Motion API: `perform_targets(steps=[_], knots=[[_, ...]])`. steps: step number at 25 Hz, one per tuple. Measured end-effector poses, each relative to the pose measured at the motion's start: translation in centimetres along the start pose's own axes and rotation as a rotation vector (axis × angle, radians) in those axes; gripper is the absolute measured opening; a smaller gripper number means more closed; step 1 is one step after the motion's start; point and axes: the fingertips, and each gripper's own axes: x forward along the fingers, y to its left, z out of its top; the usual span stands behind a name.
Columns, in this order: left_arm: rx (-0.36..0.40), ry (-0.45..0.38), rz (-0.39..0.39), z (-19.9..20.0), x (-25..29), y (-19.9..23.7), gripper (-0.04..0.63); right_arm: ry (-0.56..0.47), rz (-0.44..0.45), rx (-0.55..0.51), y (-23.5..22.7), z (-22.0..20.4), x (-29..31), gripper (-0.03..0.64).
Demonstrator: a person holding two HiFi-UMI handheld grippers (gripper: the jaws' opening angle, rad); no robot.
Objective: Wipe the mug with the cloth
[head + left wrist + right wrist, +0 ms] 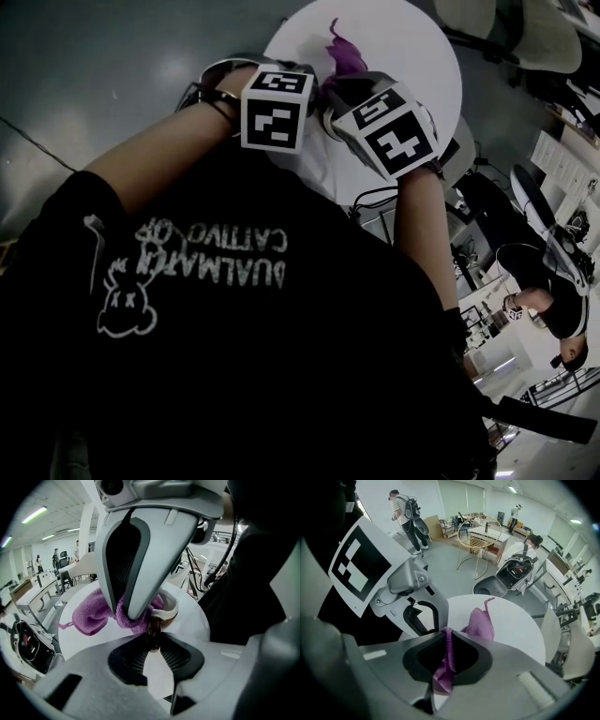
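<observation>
In the left gripper view a white mug (pixel 168 610) with a dark brown inside stands on the round white table (pixel 192 625). My left gripper (pixel 152 637) is shut on the mug's near wall, which shows as a glossy brown strip between the pads. A purple cloth (pixel 93 616) is bunched at the mug's mouth, under the right gripper's fingers (pixel 143 559) coming down from above. In the right gripper view my right gripper (pixel 446 639) is shut on the cloth (pixel 480 623), which trails out over the table. From the head, both marker cubes (pixel 277 108) hide the mug.
The table (pixel 422 56) is small, with floor all round its edge. A backpack on a chair (pixel 513 571) and a wire chair (pixel 480 538) stand beyond it. A black bag (pixel 28 644) lies to the left. People (pixel 405 513) stand farther off.
</observation>
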Motion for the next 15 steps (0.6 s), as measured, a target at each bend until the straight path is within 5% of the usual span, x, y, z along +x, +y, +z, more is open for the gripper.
perform_targets(steps=[15], knots=[[-0.091,-0.025,0.070,1.0,-1.1,0.6,0.077,0.195,0.189,-0.069,-1.0,-0.2,2.4,0.029]])
